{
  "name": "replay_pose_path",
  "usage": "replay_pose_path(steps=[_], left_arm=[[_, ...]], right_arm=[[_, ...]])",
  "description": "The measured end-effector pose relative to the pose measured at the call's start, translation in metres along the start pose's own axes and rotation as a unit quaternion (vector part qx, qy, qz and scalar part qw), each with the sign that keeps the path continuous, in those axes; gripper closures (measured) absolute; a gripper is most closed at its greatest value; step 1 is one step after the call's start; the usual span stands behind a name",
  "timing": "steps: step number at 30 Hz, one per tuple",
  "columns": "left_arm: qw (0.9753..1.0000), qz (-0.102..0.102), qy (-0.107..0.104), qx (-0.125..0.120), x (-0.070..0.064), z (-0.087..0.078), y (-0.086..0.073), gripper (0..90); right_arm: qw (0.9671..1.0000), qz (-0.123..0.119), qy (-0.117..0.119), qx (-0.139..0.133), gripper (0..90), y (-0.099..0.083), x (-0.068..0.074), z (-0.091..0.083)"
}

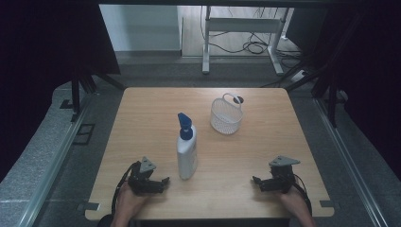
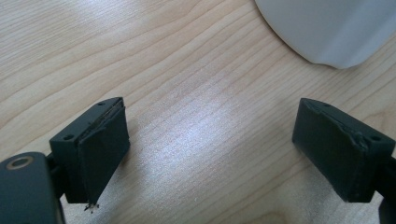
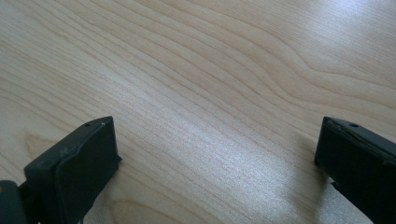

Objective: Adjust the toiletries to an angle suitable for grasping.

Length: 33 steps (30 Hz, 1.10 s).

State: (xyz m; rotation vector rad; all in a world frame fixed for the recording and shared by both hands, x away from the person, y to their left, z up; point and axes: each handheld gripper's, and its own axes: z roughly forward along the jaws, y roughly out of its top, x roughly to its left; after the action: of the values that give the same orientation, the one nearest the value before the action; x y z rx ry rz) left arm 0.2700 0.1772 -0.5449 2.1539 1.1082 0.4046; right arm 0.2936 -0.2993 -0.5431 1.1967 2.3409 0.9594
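Resting low on the near edge of the tabletop [image 1: 142, 109], the left hand-held gripper [image 1: 163, 181] is sitting with its jaws spread wide and nothing between them; in the left gripper view the left hand-held gripper [image 2: 210, 149] is looking at bare wood, with the rounded white base of the bottle [image 2: 327, 28] just beyond its jaws. The right hand-held gripper [image 1: 256, 180] is lying well apart at the other near corner, jaws likewise spread and empty, and the right hand-held gripper [image 3: 215, 158] is facing plain wood grain.

The bottle [image 1: 187, 156] is standing upright near the middle of the tabletop, just beside the left hand-held gripper, topped by a blue pump head [image 1: 185, 125]. It is probably a stiff plastic body with a smooth, somewhat slippery skin, and how full it is cannot be told, so its weight is uncertain. Being tall and narrow, it is likely tipping easily; taking hold across the lower or middle body looks safer than at the pump. Farther back, a white mesh basket [image 1: 226, 116] with a handle is standing to the right.

No label, brand or writing is readable on the bottle.
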Motion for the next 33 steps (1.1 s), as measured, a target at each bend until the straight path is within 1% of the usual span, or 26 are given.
replay_pose_path(steps=[16, 24, 26, 29, 33], left_arm=[[1.0000, -0.003, 0.002, 0.000, 0.0006, 0.0013, 0.0015, 10.3], [0.9999, -0.009, 0.007, 0.002, -0.0005, 0.0029, 0.0039, 10.4], [0.9999, -0.008, 0.007, 0.003, -0.0006, 0.0026, 0.0046, 12.5], [0.9999, -0.008, 0.007, 0.005, -0.0013, 0.0027, 0.0059, 13.1], [1.0000, -0.005, 0.005, 0.004, -0.0032, 0.0022, 0.0080, 17.3]], right_arm=[[1.0000, 0.000, 0.000, 0.000, 0.0, 0.0000, 0.0000, 0.0000], [1.0000, 0.000, 0.000, 0.000, 0.0, 0.0001, 0.0000, 0.0000], [1.0000, 0.000, 0.000, 0.000, 0.0, 0.0001, 0.0000, 0.0000], [1.0000, 0.000, 0.000, 0.000, 0.0, 0.0001, 0.0000, 0.0000], [1.0000, 0.000, 0.000, 0.000, 0.0, 0.0002, 0.0001, 0.0001]])
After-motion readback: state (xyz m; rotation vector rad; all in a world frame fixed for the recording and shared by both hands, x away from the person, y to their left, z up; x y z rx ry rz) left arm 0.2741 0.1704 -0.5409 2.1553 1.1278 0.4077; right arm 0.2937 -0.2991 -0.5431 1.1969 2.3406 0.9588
